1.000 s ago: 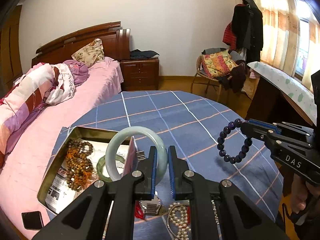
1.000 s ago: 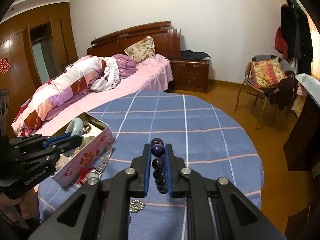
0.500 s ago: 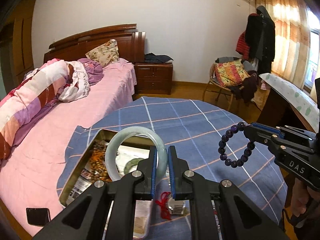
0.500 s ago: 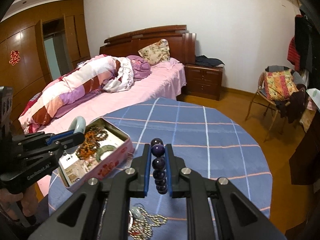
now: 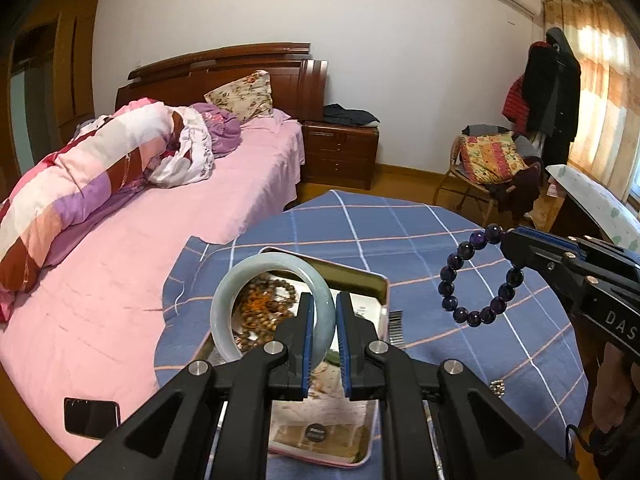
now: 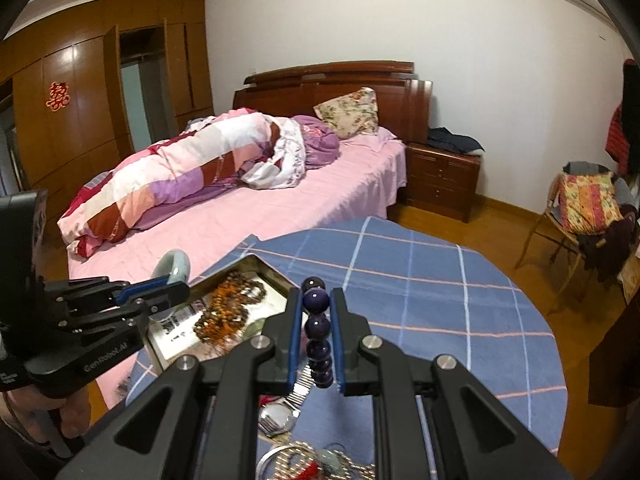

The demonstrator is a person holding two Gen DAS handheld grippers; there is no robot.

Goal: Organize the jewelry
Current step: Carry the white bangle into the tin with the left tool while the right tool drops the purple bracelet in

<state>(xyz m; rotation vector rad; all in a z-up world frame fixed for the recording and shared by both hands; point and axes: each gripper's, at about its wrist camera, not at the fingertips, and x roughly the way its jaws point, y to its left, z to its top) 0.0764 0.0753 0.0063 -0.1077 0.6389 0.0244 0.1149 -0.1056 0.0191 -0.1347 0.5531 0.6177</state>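
Above the tin [image 5: 360, 280] we pinch the bangle [image 5: 224, 300] in our left claw [image 5: 323, 344], ring upright, straight over it; our right claw [image 6: 314, 340] grips the bracelet [image 5: 476, 276] off the tin's right, farther away

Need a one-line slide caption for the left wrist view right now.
Left gripper holds a pale jade bangle above the open tin; right gripper carries a purple bead bracelet.

two grippers, left gripper [image 5: 323, 320] and right gripper [image 6: 315, 328], one jade bangle [image 5: 256, 268], one purple bead bracelet [image 5: 476, 276], one open tin [image 5: 372, 280], one brown bead string [image 6: 230, 308] in it, one wristwatch [image 6: 278, 418] near, one blue checked table [image 6: 440, 280], one bed [image 6: 260, 216] far left
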